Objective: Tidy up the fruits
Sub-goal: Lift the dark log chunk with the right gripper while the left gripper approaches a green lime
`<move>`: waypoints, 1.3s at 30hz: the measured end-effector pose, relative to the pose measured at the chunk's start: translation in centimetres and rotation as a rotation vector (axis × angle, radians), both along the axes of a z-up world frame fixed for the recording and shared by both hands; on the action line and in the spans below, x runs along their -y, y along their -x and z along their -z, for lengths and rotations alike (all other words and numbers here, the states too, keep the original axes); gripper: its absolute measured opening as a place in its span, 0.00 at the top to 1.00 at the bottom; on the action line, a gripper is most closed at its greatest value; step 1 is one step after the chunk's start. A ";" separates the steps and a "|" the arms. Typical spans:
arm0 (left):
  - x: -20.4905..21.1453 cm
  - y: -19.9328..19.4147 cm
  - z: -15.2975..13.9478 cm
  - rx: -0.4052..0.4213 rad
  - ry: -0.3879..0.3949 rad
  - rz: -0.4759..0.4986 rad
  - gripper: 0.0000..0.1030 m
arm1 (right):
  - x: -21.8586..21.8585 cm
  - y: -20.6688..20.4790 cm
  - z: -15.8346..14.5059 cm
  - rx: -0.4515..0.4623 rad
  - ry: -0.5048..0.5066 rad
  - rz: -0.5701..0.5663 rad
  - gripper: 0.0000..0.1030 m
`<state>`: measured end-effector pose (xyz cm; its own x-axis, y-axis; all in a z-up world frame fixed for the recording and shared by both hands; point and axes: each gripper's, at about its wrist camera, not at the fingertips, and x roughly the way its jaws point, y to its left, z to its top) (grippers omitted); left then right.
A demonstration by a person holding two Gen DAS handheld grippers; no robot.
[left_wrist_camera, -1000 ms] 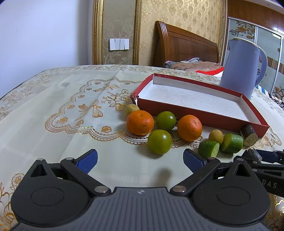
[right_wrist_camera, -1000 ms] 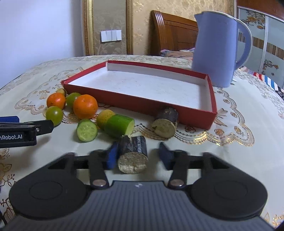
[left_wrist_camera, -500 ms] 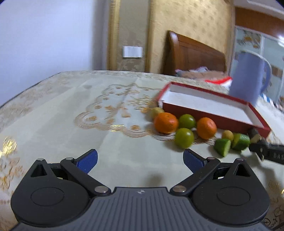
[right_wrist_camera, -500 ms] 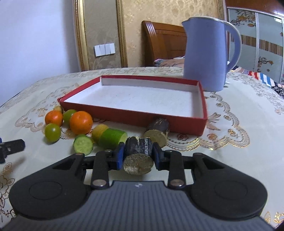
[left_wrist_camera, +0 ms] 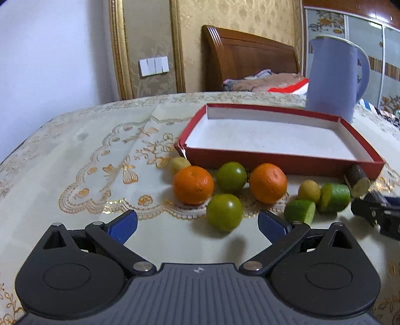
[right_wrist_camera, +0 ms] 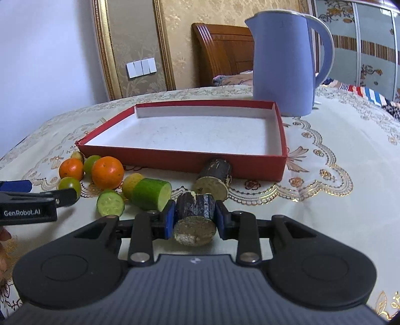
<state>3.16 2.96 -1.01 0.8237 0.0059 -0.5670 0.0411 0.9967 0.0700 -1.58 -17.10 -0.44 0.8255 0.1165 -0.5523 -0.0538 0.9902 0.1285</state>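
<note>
Firstly, left wrist view: the left gripper (left_wrist_camera: 197,222) hangs with jaws apart and empty above the table (left_wrist_camera: 75,155), near a green fruit (left_wrist_camera: 224,212) and two oranges (left_wrist_camera: 193,185) lying before the red tray (left_wrist_camera: 280,161). Right wrist view: the right gripper (right_wrist_camera: 194,217) is clamped on a dark sugarcane piece (right_wrist_camera: 195,220), just short of the tray; a blue kettle (right_wrist_camera: 285,62) stands behind.

Place: home bedroom | Shown by: carved wooden headboard (left_wrist_camera: 252,57) with bedding, gold damask wallpaper (left_wrist_camera: 237,15), wardrobe doors (right_wrist_camera: 370,47), wall switches (left_wrist_camera: 153,66) | Table (left_wrist_camera: 75,155): embroidered cloth, lavender kettle (right_wrist_camera: 285,60) set on it
</note>
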 end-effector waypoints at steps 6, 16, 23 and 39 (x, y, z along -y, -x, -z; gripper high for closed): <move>0.9 -0.6 0.5 -0.028 -0.033 0.028 0.00 | 0.1 0.0 0.1 -0.001 -0.010 -0.005 0.70; 0.3 -1.3 1.0 -0.075 -0.006 0.011 0.00 | 0.1 0.1 0.1 0.000 -0.016 -0.012 0.70; 0.2 -1.2 0.6 -0.049 0.003 0.004 0.00 | 0.2 0.0 0.0 -0.005 -0.020 -0.009 0.70; 0.2 -1.9 0.8 -0.073 -0.003 -0.025 0.00 | 0.3 0.0 0.1 -0.008 -0.025 -0.008 0.70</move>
